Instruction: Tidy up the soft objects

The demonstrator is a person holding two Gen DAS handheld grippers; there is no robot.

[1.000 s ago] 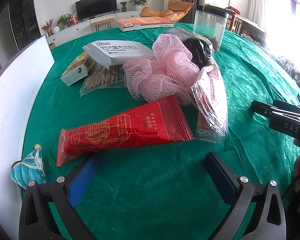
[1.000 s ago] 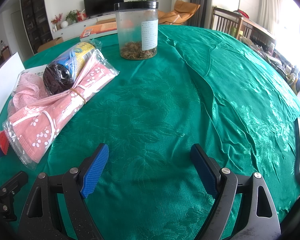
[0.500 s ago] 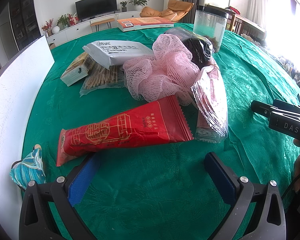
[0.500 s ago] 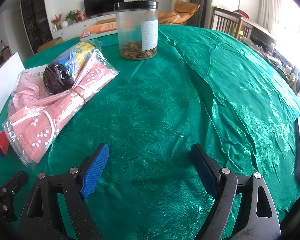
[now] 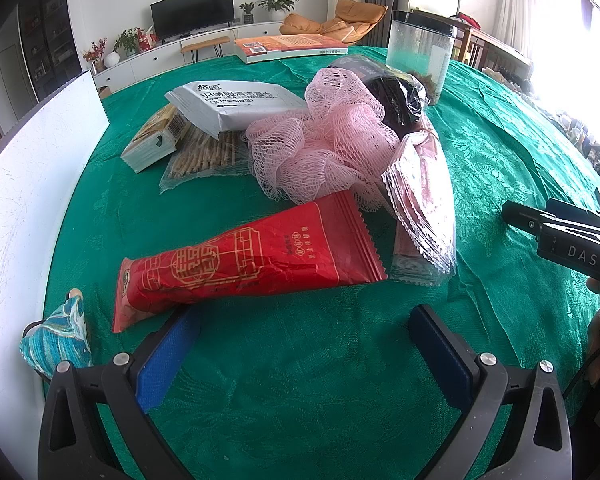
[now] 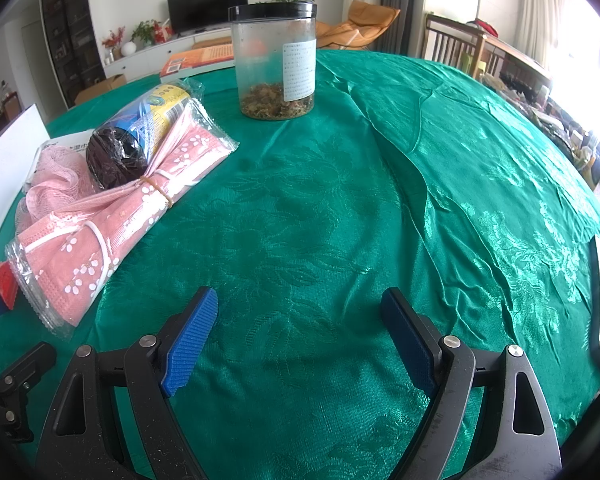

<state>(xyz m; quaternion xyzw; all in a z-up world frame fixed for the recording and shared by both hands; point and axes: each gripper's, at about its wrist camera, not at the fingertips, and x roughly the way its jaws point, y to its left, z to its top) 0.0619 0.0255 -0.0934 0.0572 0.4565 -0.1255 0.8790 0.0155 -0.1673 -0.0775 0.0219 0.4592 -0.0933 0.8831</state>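
A red snack packet [image 5: 244, 264] lies flat on the green-clothed desk [image 5: 300, 380], nearest item of a jumbled pile, with its crimped narrow end touching or just above the blue pad of the left tongs [image 5: 300, 344], which stand wide and hold nothing. Just behind the packet sits a pink mesh sponge [image 5: 324, 148]; beside the packet's broad end lies a clear sleeve of pink face masks [image 5: 424, 208], and against the sponge a dark wrapped roll [image 5: 396, 100]. Farther behind the packet are a white pouch [image 5: 236, 102], a bag of sticks [image 5: 204, 152] and a small box [image 5: 152, 140]; a plastic jar [image 6: 276, 60] stands well beyond. The right tongs [image 6: 300, 340], also wide and empty, hover over bare cloth. The likely first pick is the packet: the left tongs should straddle its narrow end squarely and close gently, since crinkly film can slip or crush.
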